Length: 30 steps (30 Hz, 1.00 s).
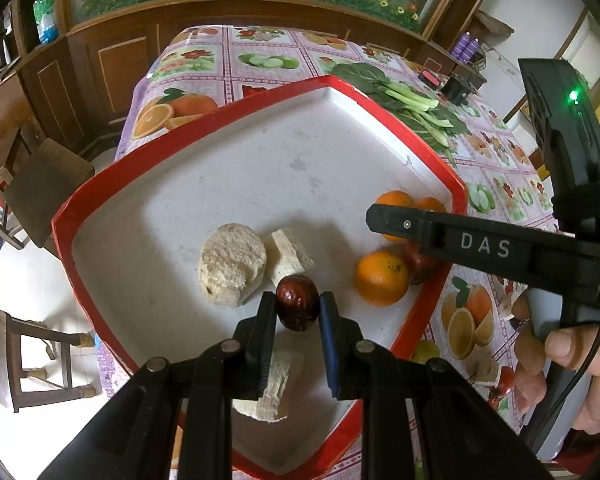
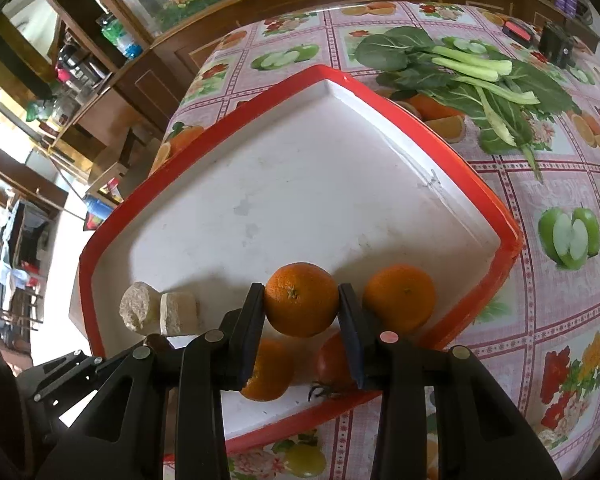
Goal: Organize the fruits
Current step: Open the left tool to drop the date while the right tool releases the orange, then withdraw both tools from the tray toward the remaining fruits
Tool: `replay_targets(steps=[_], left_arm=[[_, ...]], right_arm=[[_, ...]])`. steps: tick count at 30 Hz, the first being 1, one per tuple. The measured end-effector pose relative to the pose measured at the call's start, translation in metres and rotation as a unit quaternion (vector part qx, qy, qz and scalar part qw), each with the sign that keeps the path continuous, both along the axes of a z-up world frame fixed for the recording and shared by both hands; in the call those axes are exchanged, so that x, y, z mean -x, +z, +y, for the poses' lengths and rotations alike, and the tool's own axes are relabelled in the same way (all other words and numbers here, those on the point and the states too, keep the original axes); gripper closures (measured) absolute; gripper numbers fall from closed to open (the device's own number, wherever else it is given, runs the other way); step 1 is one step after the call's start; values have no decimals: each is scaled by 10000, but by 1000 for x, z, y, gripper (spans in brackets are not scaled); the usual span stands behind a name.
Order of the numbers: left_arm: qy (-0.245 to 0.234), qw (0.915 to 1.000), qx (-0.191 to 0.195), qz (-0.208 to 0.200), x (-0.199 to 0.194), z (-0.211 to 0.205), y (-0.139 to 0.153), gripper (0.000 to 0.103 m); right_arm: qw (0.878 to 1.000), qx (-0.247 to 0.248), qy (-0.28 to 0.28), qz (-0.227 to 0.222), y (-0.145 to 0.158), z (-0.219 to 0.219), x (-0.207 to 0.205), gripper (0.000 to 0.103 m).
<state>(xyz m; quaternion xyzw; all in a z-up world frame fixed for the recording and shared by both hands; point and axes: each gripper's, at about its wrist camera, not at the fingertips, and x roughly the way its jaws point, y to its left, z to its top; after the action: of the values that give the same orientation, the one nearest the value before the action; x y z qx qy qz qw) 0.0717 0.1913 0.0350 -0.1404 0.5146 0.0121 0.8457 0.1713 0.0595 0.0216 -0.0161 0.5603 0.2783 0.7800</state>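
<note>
The left hand-held gripper (image 1: 298, 307) is closed on a date (image 1: 297, 303), which is pinched between its pads and carried just above the tray (image 1: 100, 196). A bun (image 1: 232, 264) and a wafer (image 1: 290, 256) lie ahead of this hand-held gripper, and another wafer piece (image 1: 274, 392) lies beneath it.

The right hand-held gripper (image 2: 301, 300) is closed partway on an orange (image 2: 301, 299), gripped at both sides. A second orange (image 2: 399, 298) lies just to its right, a third orange (image 2: 269, 370) and a tomato (image 2: 334, 364) beneath it. Greens (image 2: 460, 76) lie on the surface beyond the tray, well ahead.

Both items are judged to be mid-transfer, each gripped and not yet set down. The next move is judged to call for lowering each fruit beside its own kind before the jaws are opened. A round orange may roll when released.
</note>
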Motion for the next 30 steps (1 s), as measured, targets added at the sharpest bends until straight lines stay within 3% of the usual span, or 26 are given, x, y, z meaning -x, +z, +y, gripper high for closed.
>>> replay_targets(steps=[3, 5, 7, 14, 16, 30], left_arm=[[-4, 10000, -42, 0, 0, -1, 1, 77], [-3, 10000, -73, -3, 1, -3, 1, 68], [-6, 9999, -150, -23, 2, -4, 1, 51], [36, 9998, -201, -39, 8, -7, 4, 33], [52, 9996, -268, -66, 10, -8, 5, 26], [-78, 9980, -611, -133, 27, -30, 22, 14]], right_arm=[[10000, -4, -23, 3, 2, -2, 1, 66], [10000, -34, -43, -34, 5, -4, 2, 62], [9999, -64, -41, -80, 9, -5, 3, 62], [9993, -283, -103, -226, 30, -16, 12, 61], [9988, -388, -169, -253, 36, -22, 16, 56], [9969, -455, -428, -473, 50, -75, 49, 33]])
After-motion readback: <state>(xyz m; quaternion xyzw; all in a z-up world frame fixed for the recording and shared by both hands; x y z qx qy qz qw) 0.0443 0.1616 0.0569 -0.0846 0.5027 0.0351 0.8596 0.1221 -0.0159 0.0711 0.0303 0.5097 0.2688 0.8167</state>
